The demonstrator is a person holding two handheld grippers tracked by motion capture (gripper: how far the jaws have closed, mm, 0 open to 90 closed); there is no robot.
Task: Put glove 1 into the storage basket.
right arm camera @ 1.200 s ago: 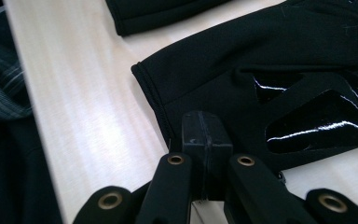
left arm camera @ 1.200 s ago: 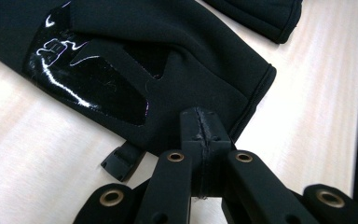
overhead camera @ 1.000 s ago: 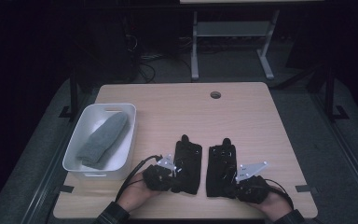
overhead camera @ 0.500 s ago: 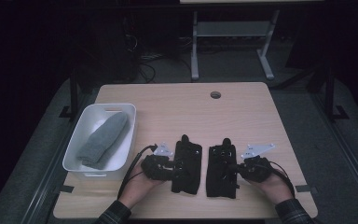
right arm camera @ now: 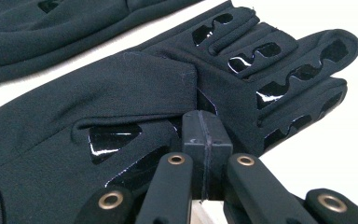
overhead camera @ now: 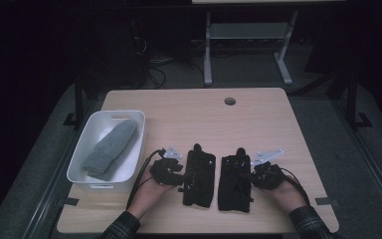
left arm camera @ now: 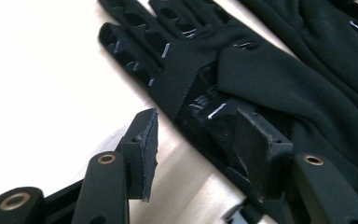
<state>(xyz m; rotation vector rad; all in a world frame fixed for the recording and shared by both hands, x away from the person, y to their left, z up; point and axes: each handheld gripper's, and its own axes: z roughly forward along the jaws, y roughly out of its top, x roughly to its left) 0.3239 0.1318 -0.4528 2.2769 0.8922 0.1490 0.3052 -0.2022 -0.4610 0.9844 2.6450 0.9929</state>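
Observation:
Two black gloves lie flat side by side near the table's front edge, the left glove [overhead camera: 199, 172] and the right glove [overhead camera: 235, 181]. My left gripper [overhead camera: 181, 174] is at the left glove's outer edge. In the left gripper view the left gripper [left arm camera: 198, 140] has just been opening; one pad is over bare table, the other over the left glove [left arm camera: 270, 79], whose edge lies between them unpressed. My right gripper [overhead camera: 251, 175] is at the right glove's outer edge. In the right gripper view the right gripper [right arm camera: 205, 126] is shut, pads together, tips against the right glove [right arm camera: 135, 88].
A white bin [overhead camera: 92, 132] holding a grey mitten [overhead camera: 110, 149] stands at the table's left side. A cable hole [overhead camera: 230, 101] sits near the far edge. Table legs and cables lie on the dark floor beyond.
Both hands have moved a little away from the front edge, alongside the gloves. The left gripper's jaws have opened.

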